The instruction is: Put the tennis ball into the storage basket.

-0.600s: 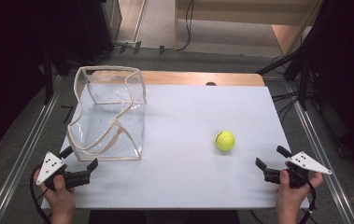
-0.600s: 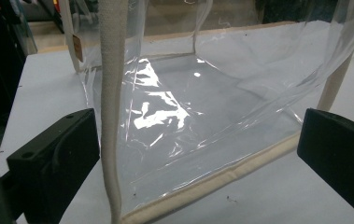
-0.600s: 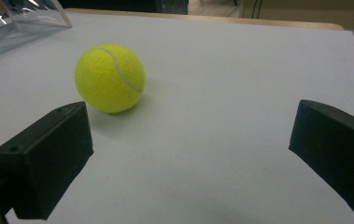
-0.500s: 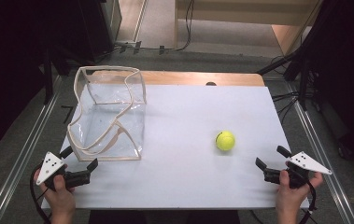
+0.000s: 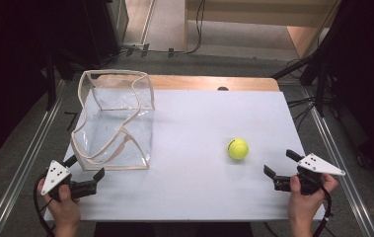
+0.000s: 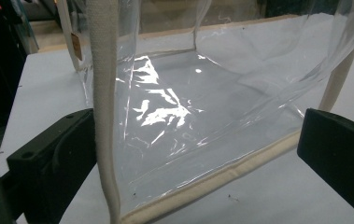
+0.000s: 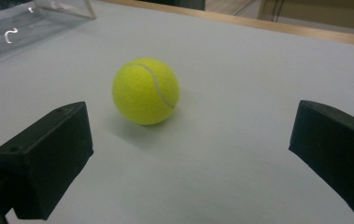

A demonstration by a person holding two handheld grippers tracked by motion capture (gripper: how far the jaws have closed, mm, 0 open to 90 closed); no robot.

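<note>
Between ball (image 5: 238,148) and bag (image 5: 115,123), bare tabletop (image 5: 194,128).

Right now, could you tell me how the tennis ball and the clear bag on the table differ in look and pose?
The tennis ball is solid yellow-green and opaque; the clear bag is see-through plastic with cream fabric edging. The tennis ball is a firm round shape, while the clear bag sags and creases, its open mouth tipped toward the left gripper. The tennis ball lies ahead of the right gripper, the clear bag toward the other side. Both rest untouched on the white table.
</note>
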